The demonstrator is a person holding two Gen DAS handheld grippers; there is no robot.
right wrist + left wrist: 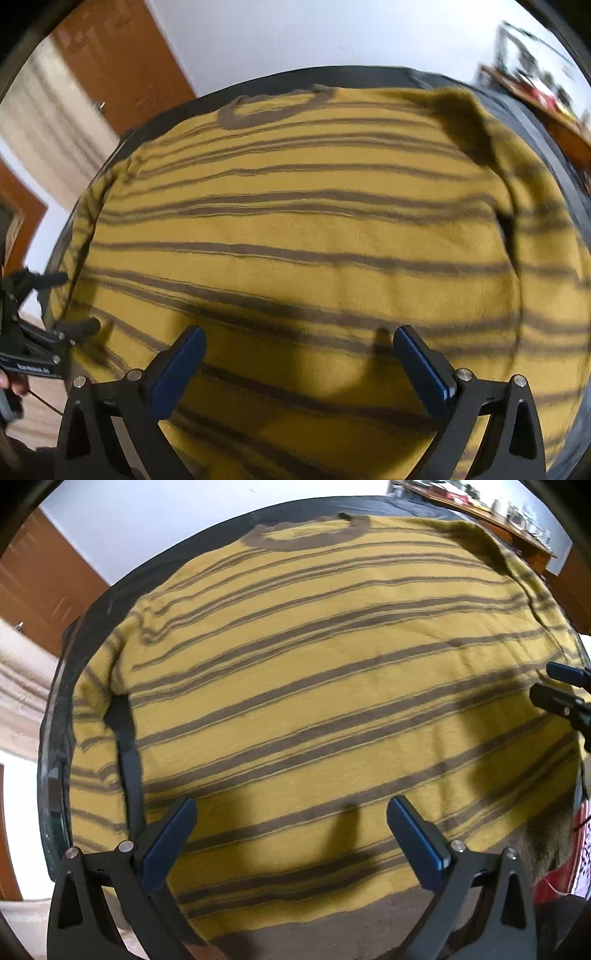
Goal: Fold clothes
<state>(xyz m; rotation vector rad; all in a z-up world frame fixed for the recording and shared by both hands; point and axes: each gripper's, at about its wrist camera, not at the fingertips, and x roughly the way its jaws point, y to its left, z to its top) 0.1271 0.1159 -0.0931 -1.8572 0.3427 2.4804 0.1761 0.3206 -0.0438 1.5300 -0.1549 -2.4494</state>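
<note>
Both tongs stand wide apart, gripping nothing. Ahead of the left gripper (291,827) and beneath it lies the mustard striped sweater (314,701), spread flat over the dark table (55,738), collar at the far end. The right gripper (299,354) hovers over the sweater's lower body.
</note>
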